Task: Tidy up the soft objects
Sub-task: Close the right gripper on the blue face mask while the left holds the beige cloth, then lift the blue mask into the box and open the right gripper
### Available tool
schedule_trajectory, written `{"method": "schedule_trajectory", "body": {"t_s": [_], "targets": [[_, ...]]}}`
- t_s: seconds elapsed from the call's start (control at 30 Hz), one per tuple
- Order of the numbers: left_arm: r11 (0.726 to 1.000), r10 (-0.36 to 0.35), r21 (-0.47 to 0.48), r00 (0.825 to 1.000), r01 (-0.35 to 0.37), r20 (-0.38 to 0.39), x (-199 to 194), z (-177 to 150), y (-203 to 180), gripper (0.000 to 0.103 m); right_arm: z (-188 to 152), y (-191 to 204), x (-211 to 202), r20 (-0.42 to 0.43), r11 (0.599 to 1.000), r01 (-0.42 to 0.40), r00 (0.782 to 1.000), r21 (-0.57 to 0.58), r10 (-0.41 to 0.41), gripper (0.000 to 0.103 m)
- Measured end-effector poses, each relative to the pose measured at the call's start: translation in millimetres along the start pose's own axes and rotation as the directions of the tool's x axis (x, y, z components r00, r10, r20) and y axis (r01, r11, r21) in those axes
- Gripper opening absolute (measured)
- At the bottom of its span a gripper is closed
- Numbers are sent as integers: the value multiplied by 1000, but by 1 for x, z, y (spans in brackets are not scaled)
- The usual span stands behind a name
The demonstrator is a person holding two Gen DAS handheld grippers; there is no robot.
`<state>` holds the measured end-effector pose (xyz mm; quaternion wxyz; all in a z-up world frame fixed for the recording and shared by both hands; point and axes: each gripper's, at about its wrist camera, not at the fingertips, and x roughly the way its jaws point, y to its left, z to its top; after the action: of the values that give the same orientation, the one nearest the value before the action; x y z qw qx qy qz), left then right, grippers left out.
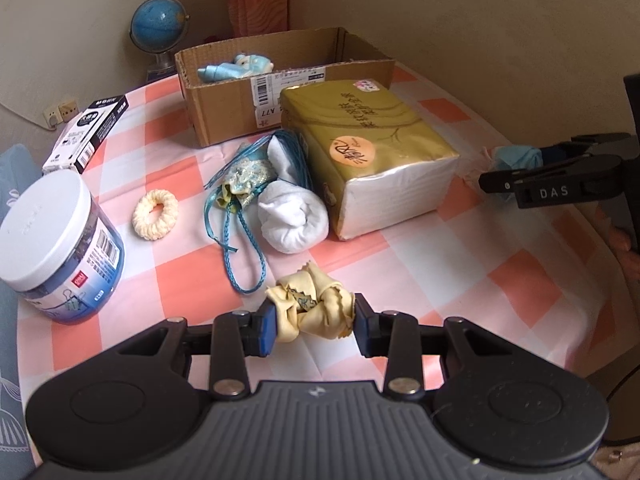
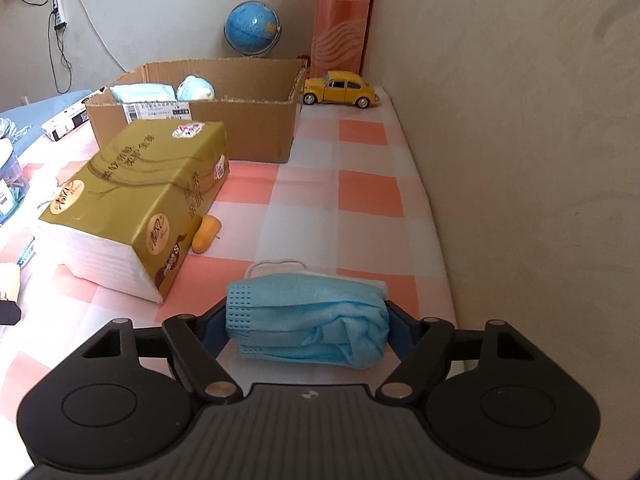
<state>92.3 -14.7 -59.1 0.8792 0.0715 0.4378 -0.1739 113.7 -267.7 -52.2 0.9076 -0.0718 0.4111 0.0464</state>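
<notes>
My left gripper (image 1: 314, 320) is shut on a knotted yellow cloth (image 1: 316, 308), just above the checked tablecloth. My right gripper (image 2: 308, 328) is shut on a folded blue face mask (image 2: 308, 316); it also shows in the left wrist view (image 1: 516, 168), holding the mask (image 1: 514, 157) right of the tissue pack. A rolled white sock (image 1: 292, 216), a cream scrunchie (image 1: 155, 215) and a blue ribbon pouch (image 1: 244, 178) lie on the table. The open cardboard box (image 1: 224, 104) at the back holds a light blue soft toy (image 1: 240, 68) and also shows in the right wrist view (image 2: 248, 128).
A gold tissue pack (image 1: 368, 152) lies in front of the box. A white-lidded jar of clips (image 1: 52, 240) and a black-and-white carton (image 1: 88, 132) stand at the left. A globe (image 1: 160, 30), a yellow toy car (image 2: 340, 90) and a small orange object (image 2: 206, 234) are also on the table.
</notes>
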Motion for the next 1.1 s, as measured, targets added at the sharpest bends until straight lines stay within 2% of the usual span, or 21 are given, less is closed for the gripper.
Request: {"method": "schedule_trajectory", "body": {"t_s": [0.33, 0.6, 0.9, 1.1], "targets": [[999, -13, 42, 1000, 12, 8, -26, -7, -4, 36, 11, 5, -34, 57, 1000, 1, 998, -5, 0, 80], [1000, -18, 10, 999, 17, 49, -42, -10, 5, 36, 31, 13, -45, 93, 999, -21, 995, -33, 24, 80], [999, 11, -46, 997, -8, 82, -43, -10, 23, 36, 88, 27, -36, 128, 993, -56, 989, -108, 69, 80], [996, 30, -81, 996, -23, 87, -40, -10, 34, 36, 138, 37, -12, 124, 983, -96, 986, -155, 115, 80]]}}
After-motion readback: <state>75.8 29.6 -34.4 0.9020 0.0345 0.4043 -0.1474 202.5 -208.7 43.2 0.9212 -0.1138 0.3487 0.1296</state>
